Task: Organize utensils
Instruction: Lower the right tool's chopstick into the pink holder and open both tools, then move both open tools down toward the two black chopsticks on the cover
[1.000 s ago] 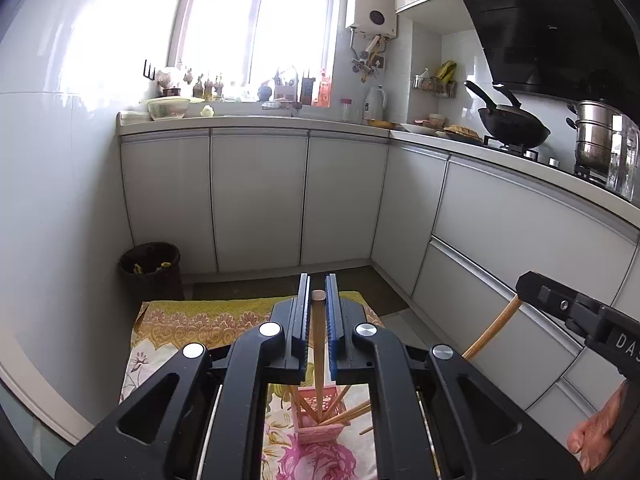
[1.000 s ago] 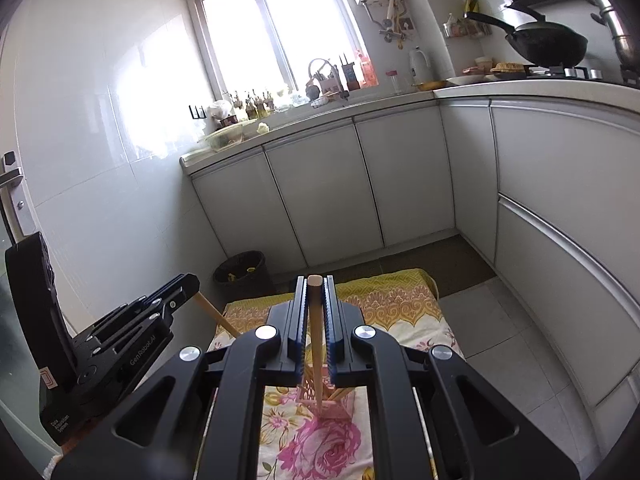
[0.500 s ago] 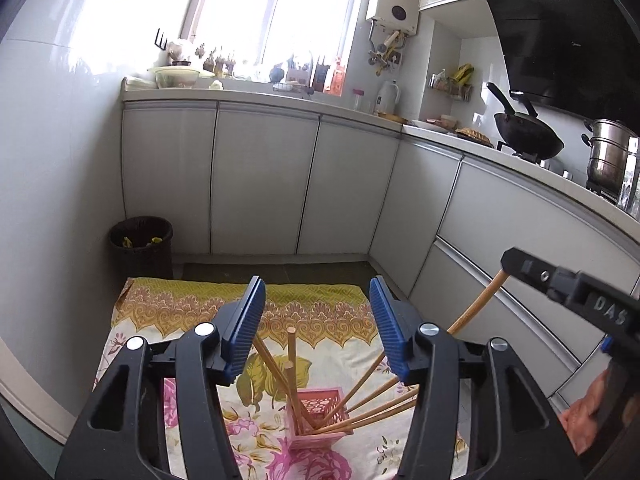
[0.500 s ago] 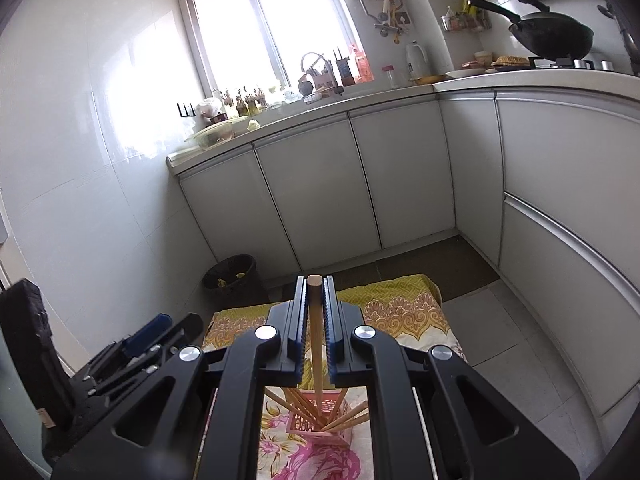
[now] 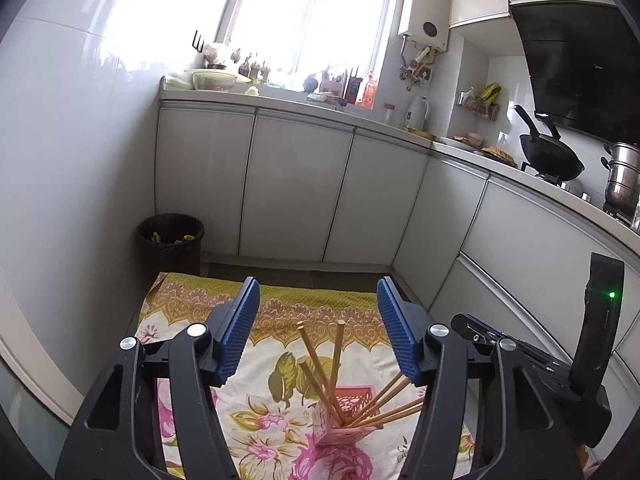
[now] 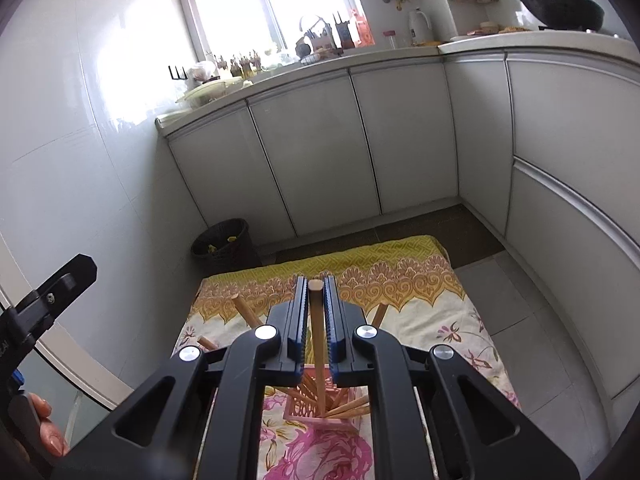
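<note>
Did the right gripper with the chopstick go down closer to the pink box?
Yes. The right gripper sank with its chopstick toward the pink box; the window climbed higher in its view.

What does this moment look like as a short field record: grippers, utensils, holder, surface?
left gripper: open, jaws have just been opening, nothing between the pads
right gripper: shut on one wooden chopstick, lower end down in the holder
holder: pink latticed square box, several wooden chopsticks leaning inside
surface: floral cloth
</note>
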The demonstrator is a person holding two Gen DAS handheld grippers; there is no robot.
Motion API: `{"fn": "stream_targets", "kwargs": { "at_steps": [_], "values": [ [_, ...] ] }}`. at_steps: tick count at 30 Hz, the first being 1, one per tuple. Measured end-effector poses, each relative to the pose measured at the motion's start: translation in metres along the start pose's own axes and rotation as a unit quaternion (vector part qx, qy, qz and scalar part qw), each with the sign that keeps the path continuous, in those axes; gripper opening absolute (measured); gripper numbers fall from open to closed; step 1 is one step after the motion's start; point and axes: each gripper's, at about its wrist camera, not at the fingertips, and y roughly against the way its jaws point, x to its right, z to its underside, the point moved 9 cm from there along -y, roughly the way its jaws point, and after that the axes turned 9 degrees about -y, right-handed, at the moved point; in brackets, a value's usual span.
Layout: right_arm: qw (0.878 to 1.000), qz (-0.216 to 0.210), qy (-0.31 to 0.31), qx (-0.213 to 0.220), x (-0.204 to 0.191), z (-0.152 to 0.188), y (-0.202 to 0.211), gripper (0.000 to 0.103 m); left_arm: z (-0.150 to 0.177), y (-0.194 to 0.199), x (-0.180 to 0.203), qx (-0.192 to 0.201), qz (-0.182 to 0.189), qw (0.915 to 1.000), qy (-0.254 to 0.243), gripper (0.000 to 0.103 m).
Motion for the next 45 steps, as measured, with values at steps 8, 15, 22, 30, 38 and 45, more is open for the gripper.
{"fn": "stream_targets", "kwargs": {
  "at_steps": [8, 15, 22, 30, 38, 45],
  "values": [
    [0.999, 0.023, -0.011, 0.047, 0.008, -0.004, 0.023, 0.082, 0.007, 0.019, -0.026, 0.006, -0.026, 0.9992, 0.029, 0.083],
    [0.995, 0.054, -0.005, 0.084, 0.018, -0.006, 0.074, 0.093, 0.01, 0.055, -0.028, 0.011, -0.029, 0.9988, 0.039, 0.095],
    [0.992, 0.076, -0.022, 0.095, 0.041, 0.014, 0.134, 0.096, 0.029, 0.086, -0.009, -0.007, -0.018, 0.9996, 0.019, 0.096],
    [0.989, 0.123, -0.047, 0.066, 0.087, 0.063, 0.178, 0.096, 0.079, 0.089, 0.026, -0.071, 0.005, 0.9972, -0.021, 0.096],
    [0.982, 0.15, -0.115, -0.008, 0.158, 0.152, 0.205, 0.096, 0.179, 0.05, 0.093, -0.238, 0.057, 0.9587, -0.145, 0.096],
    [0.966, 0.131, -0.191, -0.114, 0.197, 0.229, 0.198, 0.096, 0.284, 0.013, 0.148, -0.384, 0.092, 0.8734, -0.285, 0.077]
  ]
}}
